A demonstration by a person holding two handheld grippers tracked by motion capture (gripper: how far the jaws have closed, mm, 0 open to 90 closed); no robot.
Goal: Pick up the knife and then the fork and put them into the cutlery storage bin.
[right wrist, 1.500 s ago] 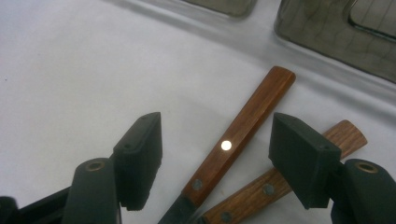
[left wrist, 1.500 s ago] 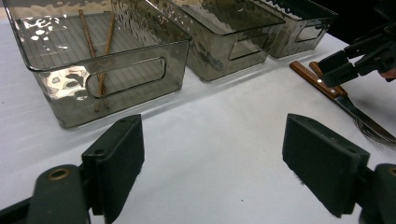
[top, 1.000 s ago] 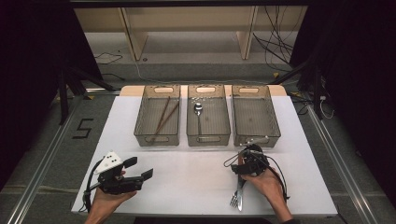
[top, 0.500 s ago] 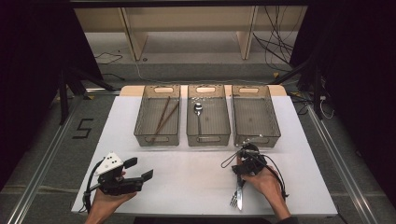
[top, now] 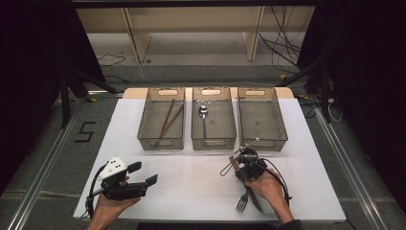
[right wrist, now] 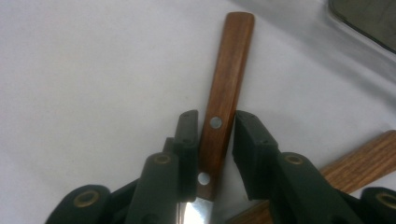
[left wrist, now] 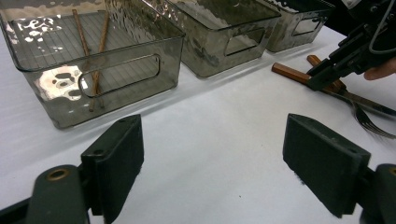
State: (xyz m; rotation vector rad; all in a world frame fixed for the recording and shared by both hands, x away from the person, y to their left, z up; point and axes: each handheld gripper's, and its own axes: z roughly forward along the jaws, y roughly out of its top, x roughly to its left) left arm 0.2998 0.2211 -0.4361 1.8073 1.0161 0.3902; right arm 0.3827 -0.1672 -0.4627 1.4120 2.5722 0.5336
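- Since a second ago the right gripper (right wrist: 215, 140) has settled low over the cutlery at the table's near right, and its jaws have just been closing around the knife handle (right wrist: 226, 74); one jaw touches the wood, a slim gap shows at the other, so nothing is clamped yet.
- Straddling the riveted wood lets the grip fall clear of the blade.
- Just beside it lies the fork (top: 243, 203), its handle crossing under the knife, which may crowd a lift.
- Beyond stand three bins: the right bin (top: 280, 125) is empty, with the spoon (top: 203, 113) and the chopsticks (top: 167, 120) in the others.
- At near left, the left gripper (top: 143, 175) rests released.
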